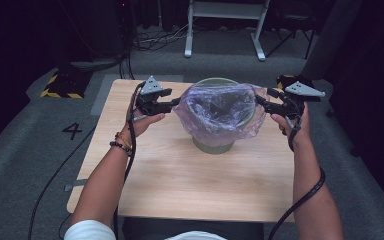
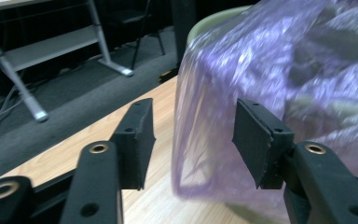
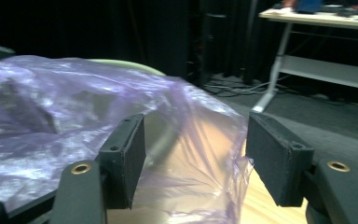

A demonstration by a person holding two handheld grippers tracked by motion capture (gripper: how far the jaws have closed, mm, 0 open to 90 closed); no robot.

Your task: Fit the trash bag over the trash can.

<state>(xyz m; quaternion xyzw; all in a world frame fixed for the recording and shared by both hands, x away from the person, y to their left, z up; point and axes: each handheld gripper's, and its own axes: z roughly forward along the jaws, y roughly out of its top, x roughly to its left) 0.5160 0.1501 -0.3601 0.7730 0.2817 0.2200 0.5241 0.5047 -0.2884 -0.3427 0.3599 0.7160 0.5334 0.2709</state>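
High view, bin: a pale green bin (image 1: 215, 145) stands near the middle of the wooden surface (image 1: 180, 180), toward its far edge
High view, bag: a purple plastic bag (image 1: 220, 112) lines the bin, its mouth folded outward over the rim and hanging down the outside on both sides
High view, grippers: the left gripper (image 1: 176, 103) sits just beside the bag's left flank and the right gripper (image 1: 258, 100) just beside its right flank, both level with the rim
Left gripper view, fingers: the two black fingers (image 2: 137, 140) stand spread; the bag's draped skirt (image 2: 261, 93) hangs between and beyond them, and neither pad appears to press on it
Left gripper view, bin: a strip of green rim (image 2: 214, 18) shows above the film, so the far part of the rim looks less covered
Right gripper view, fingers: the fingers (image 3: 126, 154) are spread apart, with a loose corner of the film (image 3: 200, 158) lying in the gap, not pinched
Right gripper view, rim: a sliver of green rim (image 3: 121, 63) shows past the plastic
Done, as judged: the bag is in the bin, opened and cuffed over the rim, and both grippers seem to have let it go
Left, as judged: perhaps tugging the cuff even at the back and smoothing the skirt; otherwise the lining looks nearly finished
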